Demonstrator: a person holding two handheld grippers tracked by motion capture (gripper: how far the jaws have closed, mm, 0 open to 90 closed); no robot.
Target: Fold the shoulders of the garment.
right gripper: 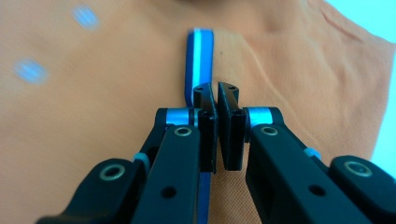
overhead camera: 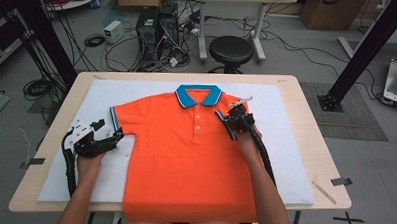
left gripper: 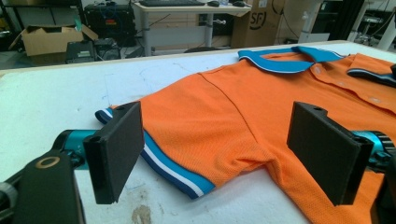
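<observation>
high view: stool, computer tower beyond table; cables perhaps tangled.

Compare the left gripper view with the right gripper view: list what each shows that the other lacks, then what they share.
Left gripper view alone: the left gripper with jaws wide open, the flat sleeve between them untouched, the blue collar, the white mat, and desks and boxes behind.

Right gripper view alone: the right gripper shut on the folded sleeve's striped cuff, close up, and two blurred buttons.

Both: the orange polo shirt and blue-and-white cuff trim.
</observation>
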